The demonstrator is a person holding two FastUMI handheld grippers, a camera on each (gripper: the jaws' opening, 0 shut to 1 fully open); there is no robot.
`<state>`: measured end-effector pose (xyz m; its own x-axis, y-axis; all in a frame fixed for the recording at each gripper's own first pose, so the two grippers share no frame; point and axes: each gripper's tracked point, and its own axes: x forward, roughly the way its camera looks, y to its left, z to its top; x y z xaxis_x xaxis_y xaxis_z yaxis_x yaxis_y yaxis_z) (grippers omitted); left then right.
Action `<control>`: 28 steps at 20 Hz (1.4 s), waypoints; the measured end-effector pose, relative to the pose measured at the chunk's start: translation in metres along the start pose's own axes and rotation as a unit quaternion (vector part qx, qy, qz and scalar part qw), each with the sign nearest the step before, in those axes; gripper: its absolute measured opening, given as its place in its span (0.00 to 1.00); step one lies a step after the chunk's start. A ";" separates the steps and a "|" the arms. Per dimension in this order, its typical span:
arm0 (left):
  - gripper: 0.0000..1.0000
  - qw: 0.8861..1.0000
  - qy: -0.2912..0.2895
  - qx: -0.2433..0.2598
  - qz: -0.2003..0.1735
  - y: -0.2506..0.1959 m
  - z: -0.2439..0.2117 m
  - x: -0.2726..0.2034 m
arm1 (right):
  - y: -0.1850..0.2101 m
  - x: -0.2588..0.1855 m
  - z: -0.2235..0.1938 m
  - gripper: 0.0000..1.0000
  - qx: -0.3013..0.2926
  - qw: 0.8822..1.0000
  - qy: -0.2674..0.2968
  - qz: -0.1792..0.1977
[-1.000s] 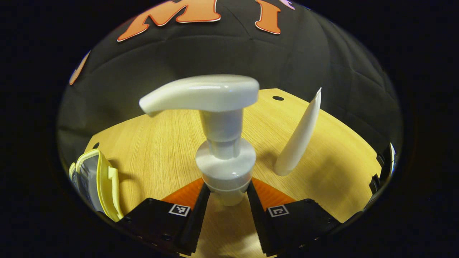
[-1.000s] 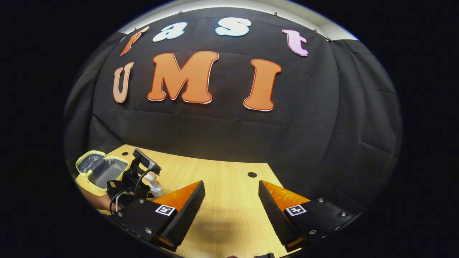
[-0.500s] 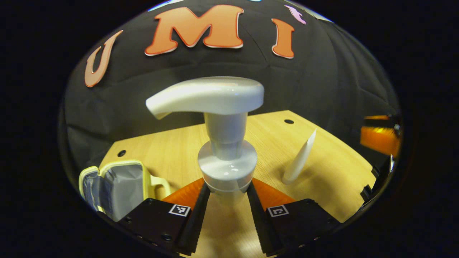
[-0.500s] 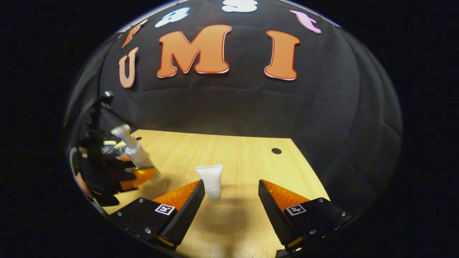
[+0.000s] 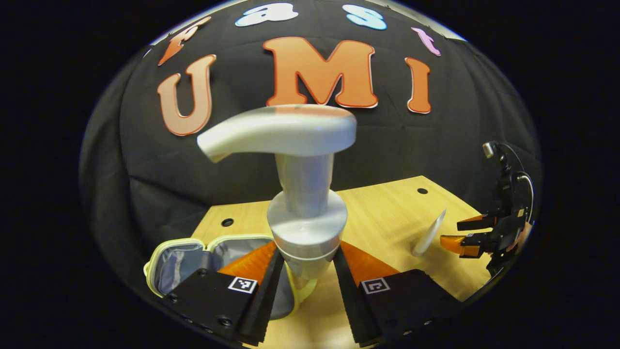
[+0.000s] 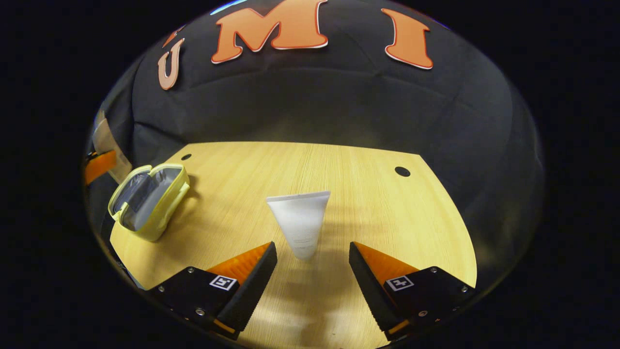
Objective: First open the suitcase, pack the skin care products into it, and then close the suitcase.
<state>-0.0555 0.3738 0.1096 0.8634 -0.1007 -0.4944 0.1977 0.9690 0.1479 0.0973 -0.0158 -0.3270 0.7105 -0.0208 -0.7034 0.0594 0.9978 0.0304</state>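
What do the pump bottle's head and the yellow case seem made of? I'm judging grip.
Pump bottle's head: probably hard glossy plastic; it shows sharp highlights. Yellow case: seemingly soft fabric, with a grey, faintly shiny, creased lining, possibly coated cloth.

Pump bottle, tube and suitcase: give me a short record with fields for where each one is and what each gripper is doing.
pump bottle: held upright, clamped between the left gripper fingers, above the table
suitcase: open, lining showing, on the table's left side in the right gripper view
tube: standing cap down on the table, untouched
right gripper: open, fingers either side of the tube's base
packed so far: nothing visible inside the suitcase
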 end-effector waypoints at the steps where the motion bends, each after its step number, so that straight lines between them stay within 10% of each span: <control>1: 0.64 1.000 0.003 -0.006 0.008 0.009 -0.002 -0.005 | 0.002 0.006 -0.002 0.96 -0.002 1.000 0.007 0.001; 9: 0.63 0.993 0.055 -0.074 0.071 0.088 -0.040 -0.021 | 0.015 0.059 -0.017 0.90 0.016 0.999 0.044 0.002; 16: 0.64 0.982 0.127 -0.122 0.067 0.134 -0.081 0.004 | 0.017 0.068 -0.015 0.56 0.043 0.998 0.048 0.001; 28: 0.65 0.958 0.261 -0.116 -0.024 0.152 -0.139 0.052 | 0.073 0.003 0.022 0.49 0.077 0.994 0.062 0.046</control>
<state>-0.0448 0.5469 -0.0131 0.4939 -0.0791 -0.8659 0.0708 0.9962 -0.0506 0.1189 0.0552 -0.3117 0.6267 0.0873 -0.7743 0.1110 0.9736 0.1996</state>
